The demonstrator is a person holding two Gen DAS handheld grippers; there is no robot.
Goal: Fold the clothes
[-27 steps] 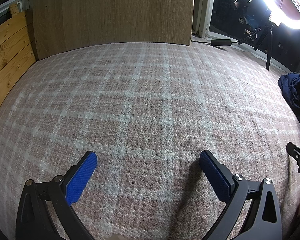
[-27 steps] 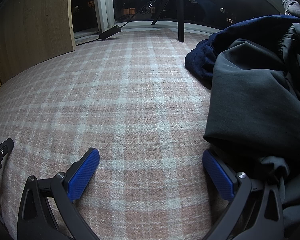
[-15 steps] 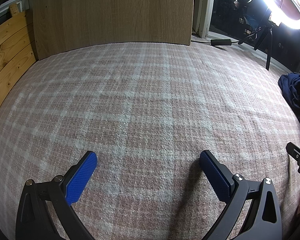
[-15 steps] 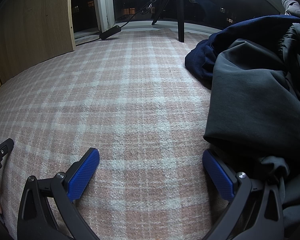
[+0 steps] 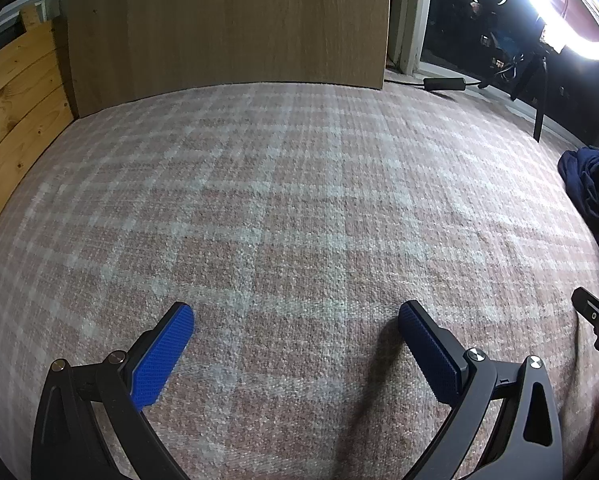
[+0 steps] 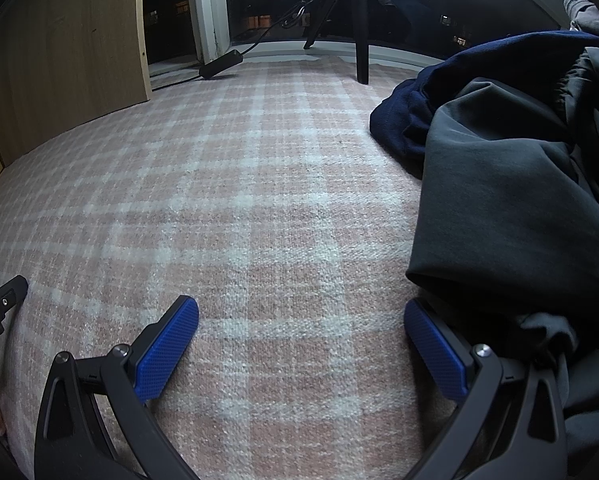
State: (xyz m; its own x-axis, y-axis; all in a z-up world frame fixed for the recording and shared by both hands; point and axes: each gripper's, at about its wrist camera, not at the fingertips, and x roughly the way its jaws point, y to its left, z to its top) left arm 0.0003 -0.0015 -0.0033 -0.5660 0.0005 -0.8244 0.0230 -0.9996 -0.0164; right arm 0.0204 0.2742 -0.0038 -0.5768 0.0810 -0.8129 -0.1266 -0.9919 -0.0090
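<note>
A heap of clothes lies at the right of the pink plaid blanket [image 6: 259, 200]: a dark grey garment [image 6: 511, 208] on top, a navy garment [image 6: 411, 120] under and behind it. My right gripper [image 6: 299, 312] is open over bare blanket, its right fingertip just beside the grey garment's edge, nothing between its blue pads. My left gripper [image 5: 295, 316] is open too, over the bare blanket [image 5: 299, 200]. In the left wrist view the navy garment [image 5: 583, 176] shows at the far right edge, with part of the other gripper below it.
A wooden board [image 5: 227, 20] stands at the blanket's far edge, with plank panelling [image 5: 15, 92] on the left. A ring light [image 5: 559, 8] on a tripod [image 6: 359, 20] and a black cable box [image 6: 219, 64] sit by the dark window.
</note>
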